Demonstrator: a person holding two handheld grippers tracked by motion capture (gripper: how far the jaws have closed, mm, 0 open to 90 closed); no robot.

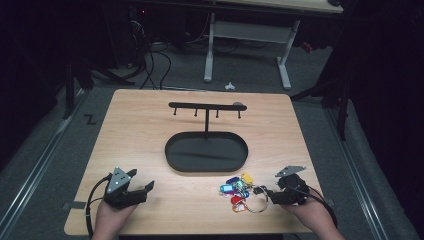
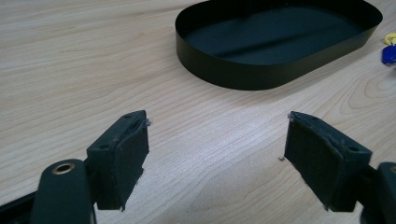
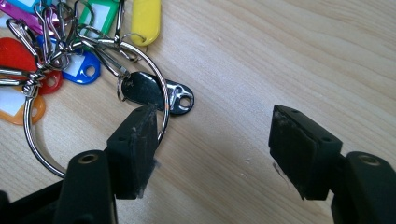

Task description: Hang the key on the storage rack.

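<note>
Right claw (image 3: 212,140) is spread wide, low over the desk (image 1: 140,130) just right of the key bunch (image 1: 240,192), nothing pinched. In the right gripper view one jaw tip sits right at the big wire ring (image 3: 93,107), about touching or overlapping its rim near the dark metal tag (image 3: 154,91); other jaw is out over bare wood, well apart from the ring. Left claw (image 2: 215,154) is also spread, holding nothing, parked far left of the key bunch, with the black oval tray (image 2: 261,70) ahead of it. The key bunch lies flat on the desk just in front of the tray's right end, coloured tags (image 3: 93,28) fanned toward the tray, ring toward the right claw. The hook rack (image 1: 206,107) stands from the tray, pegs bare.

Likely risks:
- ring is thin wire lying flat; if the claw closes from this height the pads may slide over it and pinch air, or clip only the dark tag
- jaw tip at the rim can shove the ring sideways on closing, dragging the whole bunch toward the tray
- a grip on the ring edge alone looks weak; the tags hang heavy on one side, so the bunch may swing or twist out when lifted
- swinging tags could snag a rack peg or knock the tray wall
- left claw is too far from the key bunch to steady it
</note>
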